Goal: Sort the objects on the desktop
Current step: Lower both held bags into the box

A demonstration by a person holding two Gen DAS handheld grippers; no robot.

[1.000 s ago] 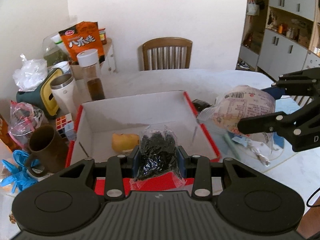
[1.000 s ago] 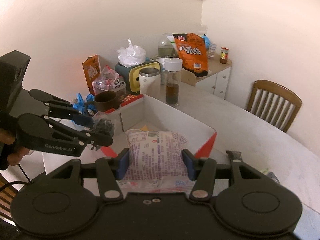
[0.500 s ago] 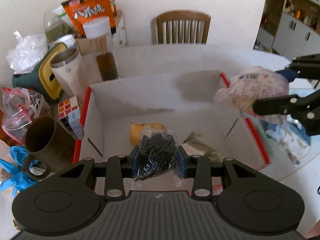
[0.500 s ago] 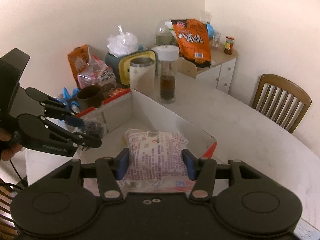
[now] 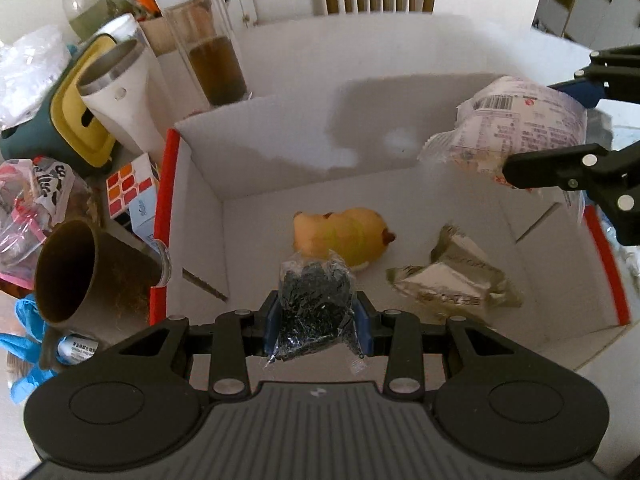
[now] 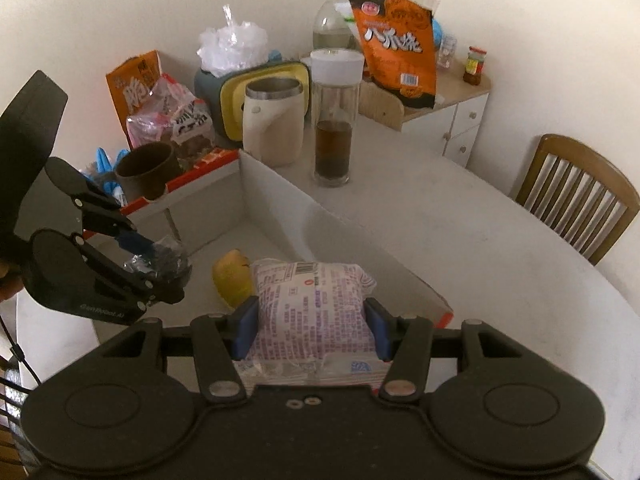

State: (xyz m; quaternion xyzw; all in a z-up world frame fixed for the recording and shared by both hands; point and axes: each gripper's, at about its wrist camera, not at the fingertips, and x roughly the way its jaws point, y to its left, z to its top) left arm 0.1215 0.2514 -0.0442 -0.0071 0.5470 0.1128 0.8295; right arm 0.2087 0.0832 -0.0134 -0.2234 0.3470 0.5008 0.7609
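2 grippers angled down over white box [image 5: 256,168]: left gripper [image 5: 317,322] clamped on dark packet [image 5: 316,308]; right gripper [image 6: 312,330] clamped on printed pouch [image 6: 312,304].

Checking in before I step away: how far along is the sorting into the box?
Done: a yellow toy and a foil packet lie in the white box. In hand: left gripper holds a dark bag, right gripper a printed packet, both over the box. Left: cube, mug, other clutter outside.
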